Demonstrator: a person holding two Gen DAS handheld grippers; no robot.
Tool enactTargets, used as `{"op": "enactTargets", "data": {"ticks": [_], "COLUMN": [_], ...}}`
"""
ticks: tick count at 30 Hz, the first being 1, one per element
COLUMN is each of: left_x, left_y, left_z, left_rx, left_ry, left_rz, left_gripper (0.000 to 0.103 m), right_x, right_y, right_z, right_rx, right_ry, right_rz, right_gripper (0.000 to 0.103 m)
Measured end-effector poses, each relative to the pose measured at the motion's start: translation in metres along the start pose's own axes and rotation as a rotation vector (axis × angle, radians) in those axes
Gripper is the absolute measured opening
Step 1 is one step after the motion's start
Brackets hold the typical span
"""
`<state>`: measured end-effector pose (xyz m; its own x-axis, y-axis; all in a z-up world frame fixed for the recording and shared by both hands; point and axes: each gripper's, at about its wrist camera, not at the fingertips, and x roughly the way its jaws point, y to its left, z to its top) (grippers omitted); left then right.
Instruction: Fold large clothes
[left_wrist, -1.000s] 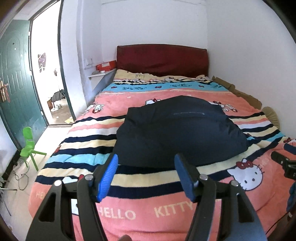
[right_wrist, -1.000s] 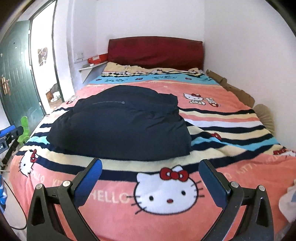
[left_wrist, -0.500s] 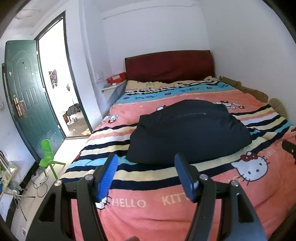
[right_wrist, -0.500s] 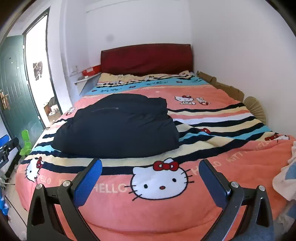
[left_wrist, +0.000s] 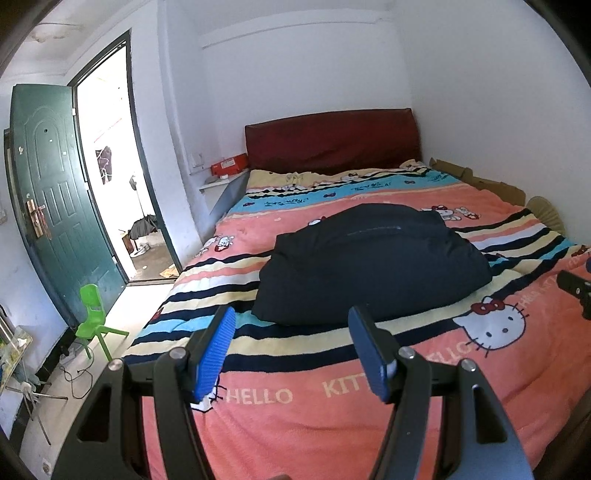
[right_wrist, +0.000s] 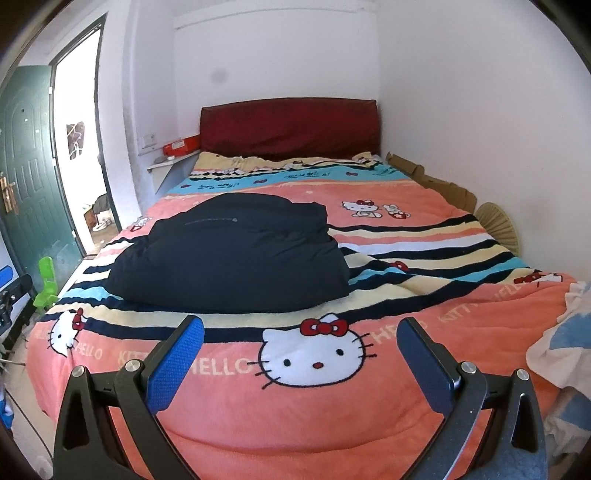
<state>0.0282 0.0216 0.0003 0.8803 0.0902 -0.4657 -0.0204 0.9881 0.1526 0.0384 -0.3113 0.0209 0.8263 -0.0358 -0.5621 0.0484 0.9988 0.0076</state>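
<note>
Because the dark jacket (left_wrist: 373, 266) already lies as a compact bundle at the centre of the bed (left_wrist: 332, 424), folding looks finished, and both claws hang back over the near edge. Left claw (left_wrist: 291, 354) gapes empty; right claw (right_wrist: 301, 363) spreads wider, also empty. Only the right view shows pale cloth (right_wrist: 557, 343) at right; the left view shows the open door (left_wrist: 55, 192) at far left.
</note>
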Motion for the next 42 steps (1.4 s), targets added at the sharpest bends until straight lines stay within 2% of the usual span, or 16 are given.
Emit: {"op": "enactTargets", "data": {"ticks": [14, 42], "left_x": [0.015, 0.042], "left_y": [0.011, 0.001], "left_z": [-0.017, -0.027], "left_rx": [-0.017, 0.0], "left_ry": [0.048, 0.117], "left_rz": [0.0, -0.025], "left_gripper": [0.062, 0.062], "right_x": [0.02, 0.029], "right_y": [0.005, 0.008], "right_z": [-0.021, -0.018], "right_rx": [-0.015, -0.046], "right_ry": [0.034, 0.025], "right_rz": [-0.04, -0.07], "right_gripper": [0.102, 0.102]}}
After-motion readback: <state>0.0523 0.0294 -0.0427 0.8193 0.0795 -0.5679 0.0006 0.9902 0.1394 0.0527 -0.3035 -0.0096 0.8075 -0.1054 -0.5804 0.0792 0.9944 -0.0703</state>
